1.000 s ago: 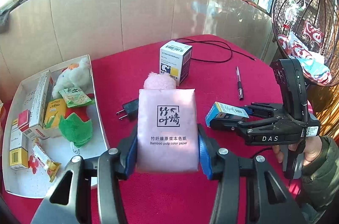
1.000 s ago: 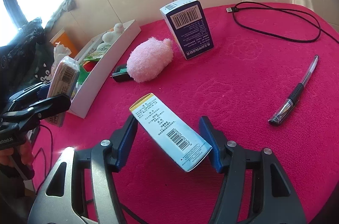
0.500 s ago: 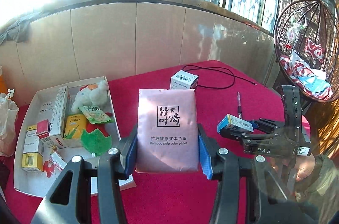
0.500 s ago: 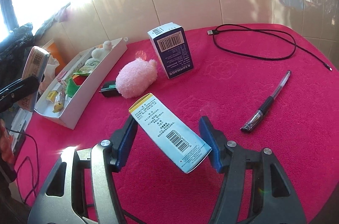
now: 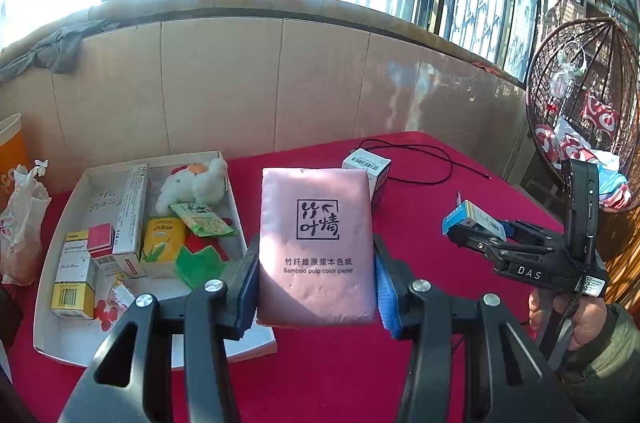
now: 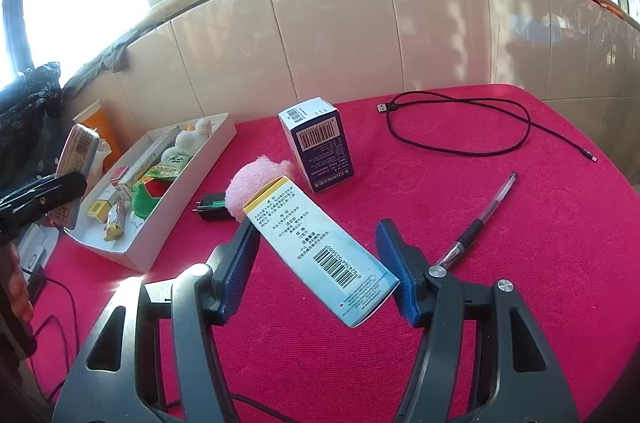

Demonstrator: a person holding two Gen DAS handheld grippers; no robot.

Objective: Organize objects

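Note:
My left gripper (image 5: 316,287) is shut on a pink tissue pack (image 5: 316,247) and holds it upright above the red table, just right of the white tray (image 5: 256,343). My right gripper (image 6: 318,271) is shut on a light blue and yellow box (image 6: 320,251), held slanted above the table; it also shows in the left wrist view (image 5: 474,219). The left gripper with the pack shows at the far left of the right wrist view (image 6: 76,159). The tray (image 6: 140,255) holds several boxes, packets and a white plush.
On the red cloth stand a purple and white box (image 6: 318,143), a pink plush (image 6: 260,183), a black plug (image 6: 212,211), a pen (image 6: 480,219) and a black cable (image 6: 460,131). A tiled wall runs behind. A wicker hanging chair (image 5: 584,111) is at the right.
Both grippers have risen and pulled back from the table with their objects still held. The left one has shifted toward the tray side.

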